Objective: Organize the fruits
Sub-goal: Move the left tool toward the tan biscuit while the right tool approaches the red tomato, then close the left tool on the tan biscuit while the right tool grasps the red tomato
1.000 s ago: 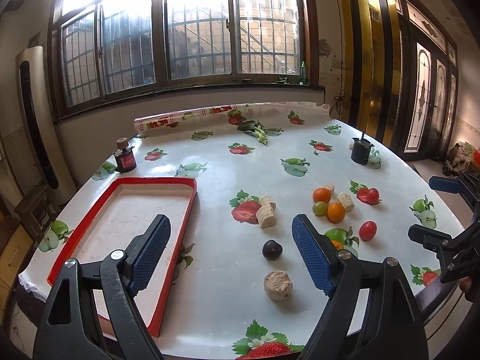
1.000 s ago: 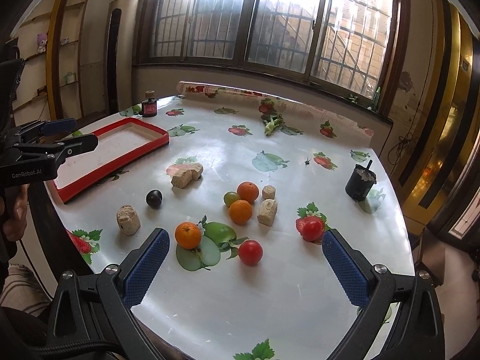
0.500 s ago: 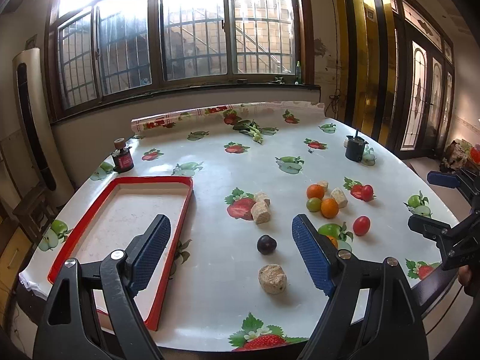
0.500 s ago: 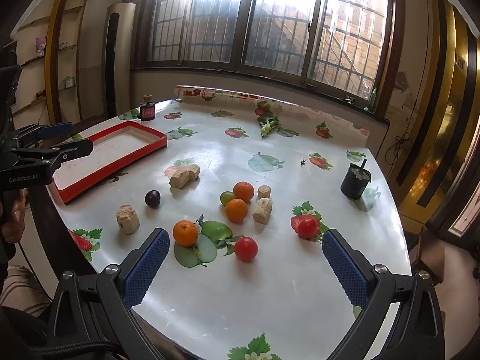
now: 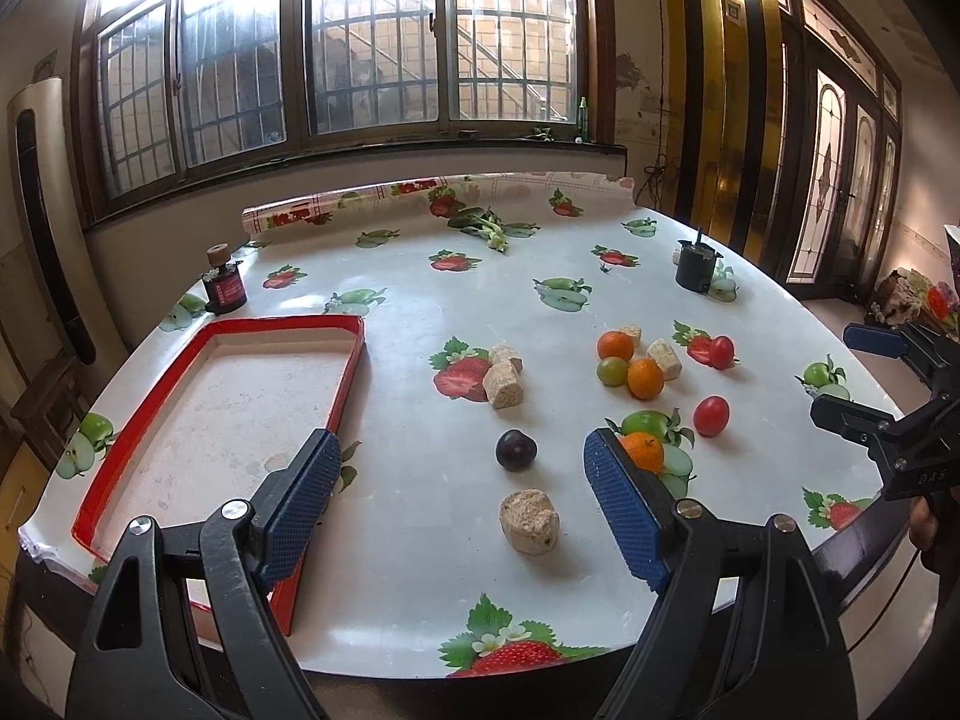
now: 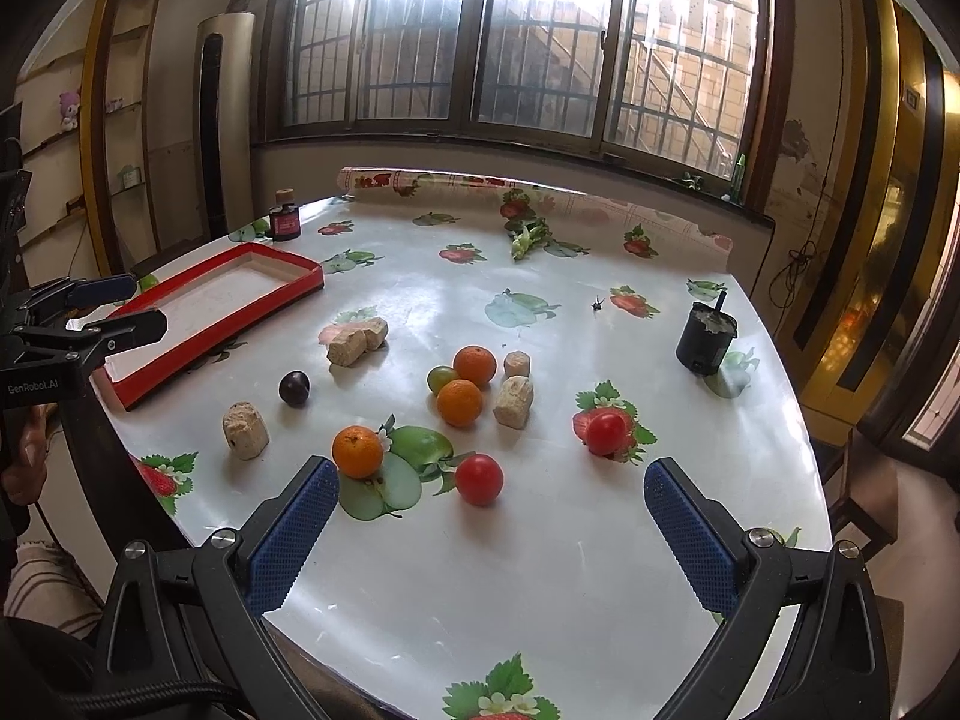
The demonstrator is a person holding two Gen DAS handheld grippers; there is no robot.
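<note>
Loose fruit lies on the table: a dark plum, three oranges, a green grape, and two red tomatoes. An empty red-rimmed tray sits at the left. My left gripper is open and empty above the table's near edge, with the plum ahead between its fingers. My right gripper is open and empty, just short of the nearest tomato and orange.
Several beige cork-like chunks lie among the fruit. A black pot stands at the right, a small dark bottle beyond the tray, and greens at the back. The tablecloth has printed fruit.
Both grippers have drawn back from the table a little, so the fruit looks smaller and farther. Both stay open. Nothing on the table has moved.
</note>
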